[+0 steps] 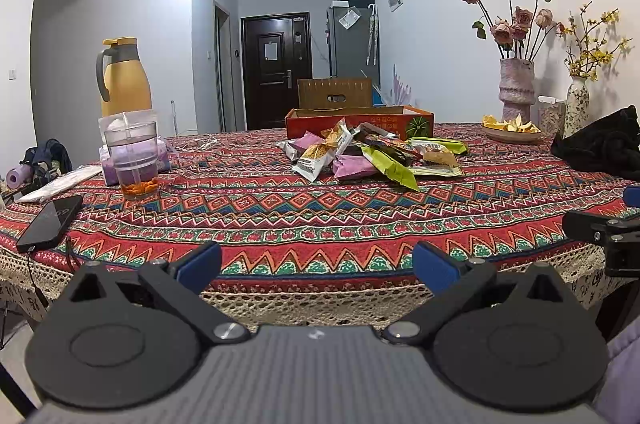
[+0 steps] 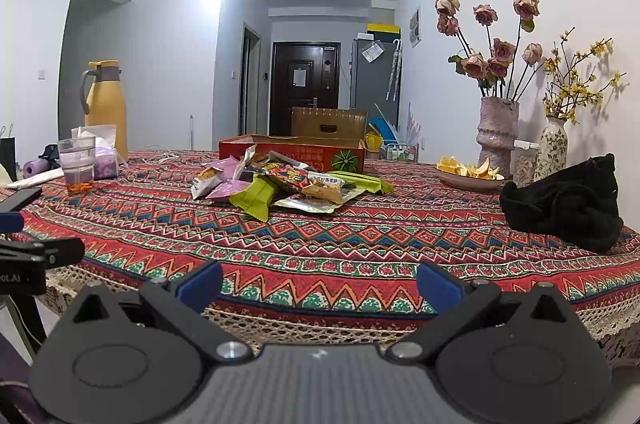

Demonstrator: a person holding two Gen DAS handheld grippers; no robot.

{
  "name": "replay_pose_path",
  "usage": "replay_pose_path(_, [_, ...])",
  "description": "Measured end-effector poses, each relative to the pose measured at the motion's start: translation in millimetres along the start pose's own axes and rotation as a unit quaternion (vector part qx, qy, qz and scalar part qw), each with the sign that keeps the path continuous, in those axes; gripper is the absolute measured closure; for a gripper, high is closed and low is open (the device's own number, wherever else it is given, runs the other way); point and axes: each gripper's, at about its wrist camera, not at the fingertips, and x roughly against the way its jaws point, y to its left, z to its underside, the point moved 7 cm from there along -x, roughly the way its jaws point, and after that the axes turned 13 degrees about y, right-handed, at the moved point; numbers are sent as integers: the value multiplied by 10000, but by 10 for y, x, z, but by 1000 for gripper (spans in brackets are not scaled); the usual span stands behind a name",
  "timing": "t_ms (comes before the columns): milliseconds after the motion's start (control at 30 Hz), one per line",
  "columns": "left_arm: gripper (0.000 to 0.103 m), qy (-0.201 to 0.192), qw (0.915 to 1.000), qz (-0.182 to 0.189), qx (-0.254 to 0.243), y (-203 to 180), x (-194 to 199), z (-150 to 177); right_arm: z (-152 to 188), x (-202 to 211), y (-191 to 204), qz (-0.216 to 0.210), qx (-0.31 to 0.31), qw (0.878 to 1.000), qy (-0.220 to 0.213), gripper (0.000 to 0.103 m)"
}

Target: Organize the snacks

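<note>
1. Left gripper: fingers spread wide, nothing between them, hovering at the counter's near edge.
2. Right gripper: same, spread wide, holding nothing.
3. Snack packets piled mid-counter, just in front of the red cardboard tray toward the far edge.

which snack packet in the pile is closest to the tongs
The lime green packet at the pile's front edge; its crimped end juts toward the camera, ahead of the purple and white ones.
</note>
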Motion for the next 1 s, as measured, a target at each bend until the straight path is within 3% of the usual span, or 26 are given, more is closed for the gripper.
replay_pose_path(1000, [0, -14, 10000, -23, 0, 15, 13, -22, -51, -7, -13, 19, 25, 10000, -37, 0])
